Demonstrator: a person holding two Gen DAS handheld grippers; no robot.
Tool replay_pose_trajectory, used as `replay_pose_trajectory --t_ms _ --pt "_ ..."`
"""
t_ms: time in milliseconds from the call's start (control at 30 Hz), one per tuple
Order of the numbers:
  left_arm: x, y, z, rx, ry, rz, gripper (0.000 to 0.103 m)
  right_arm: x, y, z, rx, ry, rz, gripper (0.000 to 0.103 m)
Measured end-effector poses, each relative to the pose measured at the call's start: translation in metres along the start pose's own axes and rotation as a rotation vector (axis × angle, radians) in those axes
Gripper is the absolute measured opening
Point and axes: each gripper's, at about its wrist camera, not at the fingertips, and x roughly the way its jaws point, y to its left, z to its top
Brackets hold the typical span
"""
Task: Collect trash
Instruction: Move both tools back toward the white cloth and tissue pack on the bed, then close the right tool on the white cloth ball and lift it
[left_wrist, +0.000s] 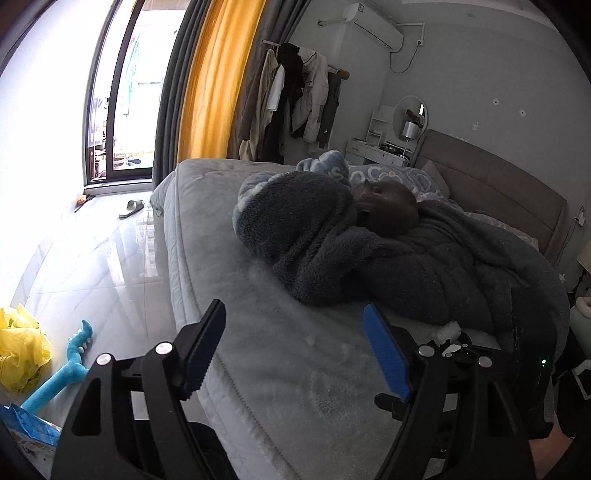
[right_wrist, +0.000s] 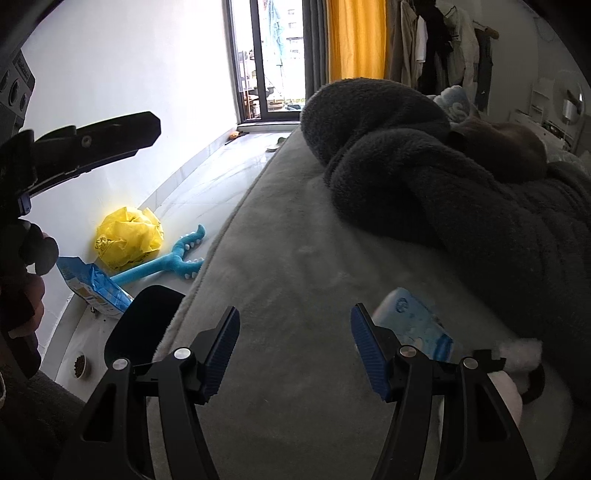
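My left gripper (left_wrist: 293, 314) hangs open over the bed's grey sheet (left_wrist: 280, 362), with nothing between its fingers. A small white crumpled wad (left_wrist: 448, 330) lies on the sheet just beyond its right finger. My right gripper (right_wrist: 295, 314) is also open above the same sheet, empty. A blue and white soft pack (right_wrist: 417, 325) lies just right of its right finger, with a white fluffy piece (right_wrist: 524, 354) beyond. On the floor by the wall sit a crumpled yellow plastic bag (right_wrist: 127, 236) (left_wrist: 22, 350) and a blue packet (right_wrist: 96, 288) (left_wrist: 33, 424).
A dark fleece blanket (left_wrist: 369, 258) is heaped on the bed with a cat (left_wrist: 388, 206) curled on it. A blue plush toy (right_wrist: 166, 262) lies on the floor beside the bed. A black rounded object (right_wrist: 144, 325) and a food bowl (right_wrist: 79, 365) stand near the bed corner.
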Motion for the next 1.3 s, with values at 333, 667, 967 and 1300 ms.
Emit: replay_pose_trajectory --t_ms 333,667,967,1300 --pt "0.023 -0.041 -0.008 0.013 0.038 -0.046 0.081 -0.026 -0.046 -0.027 0.048 -0.022 -0.098 0.068" --pt "0.047 -0.084 -0.023 0.076 0.092 -0.079 0.082 -0.033 -0.086 -0.048 0.086 -0.007 -0.183 0.073" --pt "0.067 -0.115 -0.039 0.137 0.144 -0.086 0.084 -0.031 -0.104 -0.061 0.114 0.015 -0.201 0.073" --pt "0.083 -0.128 -0.052 0.157 0.192 -0.077 0.084 -0.017 -0.111 -0.073 0.115 0.065 -0.184 0.054"
